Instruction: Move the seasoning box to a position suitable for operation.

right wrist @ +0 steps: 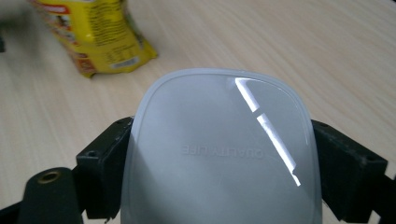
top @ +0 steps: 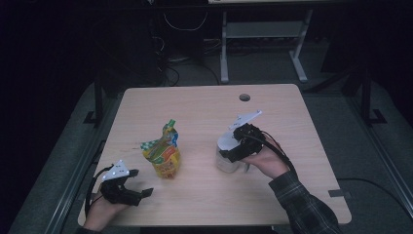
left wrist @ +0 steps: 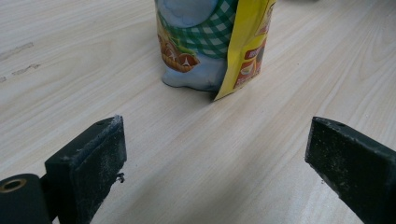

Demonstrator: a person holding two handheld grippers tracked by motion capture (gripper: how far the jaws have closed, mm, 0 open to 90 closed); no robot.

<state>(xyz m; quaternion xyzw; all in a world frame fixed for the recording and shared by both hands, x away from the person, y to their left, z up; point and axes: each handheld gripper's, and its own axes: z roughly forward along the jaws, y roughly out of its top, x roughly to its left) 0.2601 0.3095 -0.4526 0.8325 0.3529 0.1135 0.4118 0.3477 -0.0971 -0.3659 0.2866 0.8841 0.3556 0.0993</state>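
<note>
Translucent white plastic lidded container (right wrist: 219, 154) stands right of table (top: 204, 105) centre, right gripper (top: 233, 152) jaws pinching its sides. Left gripper (left wrist: 215, 154) jaws spread, yellow foil snack pouch (left wrist: 212, 44) at twelve o'clock. Advise squeezing gently, lifting vertically.

Translucent white lidded container (top: 225, 152) upright at table's middle right, yellow-green snack pouch (top: 163, 152) standing well left.

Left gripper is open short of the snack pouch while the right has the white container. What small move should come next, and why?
Probably ease the left gripper forward around the pouch: its jaws stand wide apart, the pouch upright just beyond them, while the right gripper clamps the lidded container.
</note>
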